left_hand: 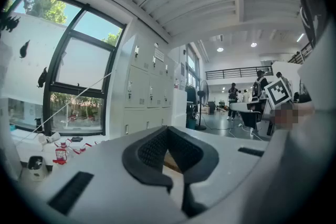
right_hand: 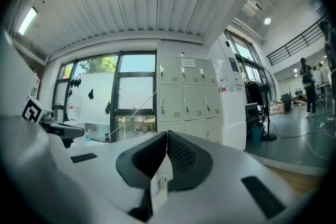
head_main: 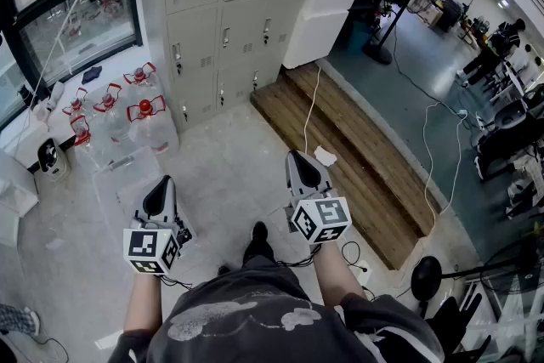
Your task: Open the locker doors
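Note:
A bank of grey lockers (head_main: 229, 13) stands against the far wall with all of its doors closed, each with a small handle and a vent. The lockers also show far ahead in the left gripper view (left_hand: 149, 94) and in the right gripper view (right_hand: 189, 97). My left gripper (head_main: 159, 198) is held level at waist height, well short of the lockers; its jaws (left_hand: 168, 128) are shut and hold nothing. My right gripper (head_main: 304, 170) is beside it, a little further forward, and its jaws (right_hand: 167, 134) are likewise shut and hold nothing.
Several large water bottles with red handles (head_main: 140, 110) stand on the floor left of the lockers, below a window (head_main: 68, 21). A white cabinet (head_main: 327, 0) adjoins the lockers on the right. A wooden step (head_main: 357, 157) with a white cable (head_main: 310, 110) runs along the right. People (head_main: 501, 42) stand far right.

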{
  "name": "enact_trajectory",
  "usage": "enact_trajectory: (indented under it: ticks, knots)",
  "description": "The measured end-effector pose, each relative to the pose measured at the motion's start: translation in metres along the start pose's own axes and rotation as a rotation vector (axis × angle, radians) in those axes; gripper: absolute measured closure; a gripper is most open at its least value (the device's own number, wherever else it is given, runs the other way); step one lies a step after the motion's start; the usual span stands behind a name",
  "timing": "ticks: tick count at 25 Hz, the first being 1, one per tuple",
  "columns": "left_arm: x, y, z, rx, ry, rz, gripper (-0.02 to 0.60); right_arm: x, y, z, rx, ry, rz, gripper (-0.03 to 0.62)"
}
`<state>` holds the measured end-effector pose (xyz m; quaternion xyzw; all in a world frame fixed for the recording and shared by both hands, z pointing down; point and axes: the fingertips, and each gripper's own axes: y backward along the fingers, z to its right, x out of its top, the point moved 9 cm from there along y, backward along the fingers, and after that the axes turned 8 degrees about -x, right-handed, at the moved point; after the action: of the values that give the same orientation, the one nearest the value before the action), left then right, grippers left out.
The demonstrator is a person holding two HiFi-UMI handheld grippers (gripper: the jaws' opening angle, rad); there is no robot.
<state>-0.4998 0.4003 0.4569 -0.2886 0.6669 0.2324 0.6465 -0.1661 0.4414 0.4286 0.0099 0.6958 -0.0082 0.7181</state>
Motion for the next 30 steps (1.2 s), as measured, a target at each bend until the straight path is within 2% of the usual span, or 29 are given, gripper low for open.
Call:
enact_trajectory:
  ticks: [6,10,16,20,23,24,26,30]
  knots:
    - [-0.004,0.000,0.005,-0.001,0.007,-0.022,0.574,0.002,0.002,0.001,0.004,0.012,0.006,0.563]
    - [-0.005,0.001,0.007,0.010,-0.024,-0.029,0.574,0.000,0.000,0.005,-0.001,0.013,-0.004,0.563]
    - [-0.007,-0.005,0.006,0.014,0.012,-0.020,0.574,-0.002,-0.006,0.006,-0.007,0.028,-0.024,0.563]
    - [-0.014,-0.022,0.010,-0.008,0.009,-0.040,0.574,-0.004,-0.011,0.020,-0.051,0.031,-0.004,0.562]
    - [-0.010,-0.046,0.014,-0.014,-0.005,-0.037,0.572,-0.003,-0.020,0.036,-0.063,0.075,0.017,0.556]
    - [-0.007,-0.055,0.017,-0.016,-0.007,-0.034,0.572,-0.003,-0.025,0.041,-0.050,0.090,0.017,0.534]
    - [-0.003,-0.074,0.023,-0.021,-0.007,-0.035,0.573,-0.003,-0.035,0.055,-0.019,0.090,0.010,0.354]
    - [-0.007,-0.116,0.038,-0.033,-0.020,-0.079,0.572,-0.012,-0.060,0.093,0.000,0.046,-0.039,0.304]
